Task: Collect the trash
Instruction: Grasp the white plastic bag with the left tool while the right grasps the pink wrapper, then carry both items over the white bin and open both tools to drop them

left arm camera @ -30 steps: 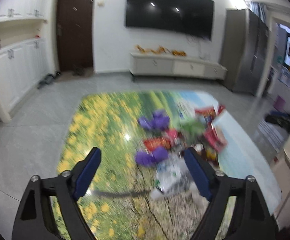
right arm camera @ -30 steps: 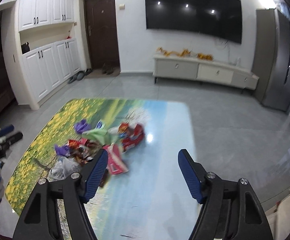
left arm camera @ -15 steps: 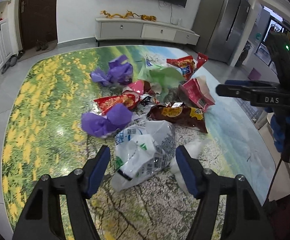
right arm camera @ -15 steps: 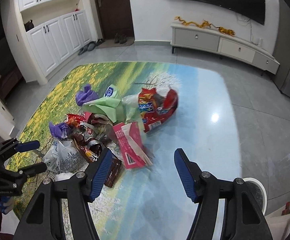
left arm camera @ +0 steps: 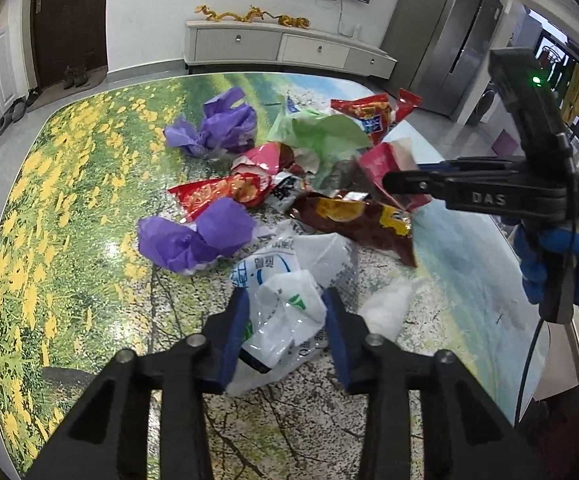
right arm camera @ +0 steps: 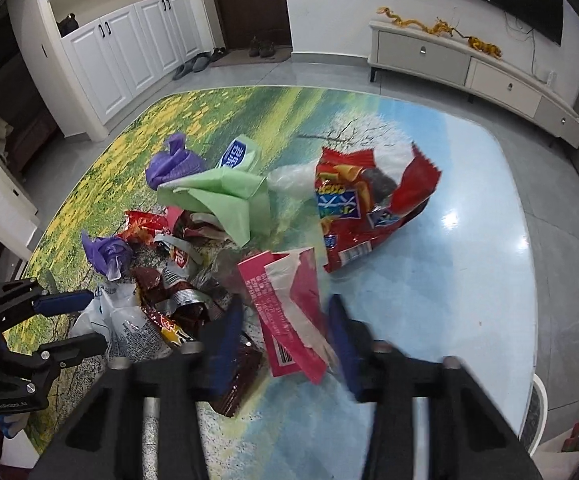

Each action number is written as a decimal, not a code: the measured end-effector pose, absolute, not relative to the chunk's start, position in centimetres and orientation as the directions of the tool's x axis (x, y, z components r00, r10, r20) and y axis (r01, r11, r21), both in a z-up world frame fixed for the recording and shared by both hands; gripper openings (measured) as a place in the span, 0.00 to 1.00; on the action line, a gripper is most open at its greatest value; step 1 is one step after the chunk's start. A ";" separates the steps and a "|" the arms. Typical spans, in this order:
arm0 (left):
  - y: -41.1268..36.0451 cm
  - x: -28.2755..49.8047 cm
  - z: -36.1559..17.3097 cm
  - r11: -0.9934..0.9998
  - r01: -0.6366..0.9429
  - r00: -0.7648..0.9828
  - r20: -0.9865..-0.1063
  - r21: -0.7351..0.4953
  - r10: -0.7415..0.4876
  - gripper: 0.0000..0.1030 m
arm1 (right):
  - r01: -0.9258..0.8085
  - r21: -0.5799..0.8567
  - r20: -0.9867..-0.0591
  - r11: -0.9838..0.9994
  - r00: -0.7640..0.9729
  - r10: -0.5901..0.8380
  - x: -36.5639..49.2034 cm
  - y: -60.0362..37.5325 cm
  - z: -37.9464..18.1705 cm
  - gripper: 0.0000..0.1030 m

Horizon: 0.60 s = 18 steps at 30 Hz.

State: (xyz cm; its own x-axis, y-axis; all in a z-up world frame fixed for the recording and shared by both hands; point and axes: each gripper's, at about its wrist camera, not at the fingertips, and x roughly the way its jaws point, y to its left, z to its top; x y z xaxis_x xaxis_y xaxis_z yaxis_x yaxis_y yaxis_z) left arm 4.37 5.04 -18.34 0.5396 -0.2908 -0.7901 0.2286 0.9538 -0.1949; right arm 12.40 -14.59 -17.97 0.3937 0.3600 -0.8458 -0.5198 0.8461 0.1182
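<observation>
Your left gripper (left arm camera: 285, 326) is closing around the crumpled white plastic bag with blue and green print (left arm camera: 285, 300) at the near edge of the litter pile, on the glossy table printed with a flower meadow (left arm camera: 69, 208); the film sits between the blue pads and seems just touched on both sides. Your right gripper (right arm camera: 285, 340) is closing too, blurred, with the torn pink paper carton with a white inner flap (right arm camera: 289, 304) between its jaws at the pile's near right side, though the pads do not look pressed on it yet. Both pieces should be very light. The bag is soft and slick, so it will likely collapse and slide; bite where the film is bunched thick, not a single loose layer. The carton is stiffer but already ripped, so pinch the doubled pink wall near the barcode rather than the thin white flap, which could tear off
</observation>
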 end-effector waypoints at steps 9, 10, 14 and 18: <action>4.9 3.1 -17.3 0.954 0.202 0.574 -0.762 -0.224 -0.300 0.18 | -0.513 0.170 -0.803 0.841 0.423 0.420 10.8 -16.7 -16.7 0.09; 4.9 2.9 -17.1 0.954 0.199 0.579 -0.759 -0.225 -0.300 0.18 | -0.510 0.179 -0.797 0.841 0.426 0.429 10.5 -17.0 -16.5 0.09; 4.8 1.8 -16.0 0.954 0.193 0.600 -0.742 -0.228 -0.298 0.18 | -0.501 0.223 -0.762 0.836 0.445 0.470 9.4 -18.7 -15.2 0.09; 4.6 0.9 -14.6 0.956 0.183 0.625 -0.723 -0.231 -0.294 0.17 | -0.492 0.251 -0.732 0.834 0.467 0.496 8.5 -20.1 -14.1 0.09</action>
State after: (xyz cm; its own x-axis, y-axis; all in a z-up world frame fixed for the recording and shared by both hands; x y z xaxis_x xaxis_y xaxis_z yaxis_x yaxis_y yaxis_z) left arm 0.85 4.59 -14.60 0.6252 -0.2944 -0.7228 0.1833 0.9556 -0.2306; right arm 8.50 -20.11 -14.09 0.4674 0.4963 -0.7316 -0.4920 0.8336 0.2512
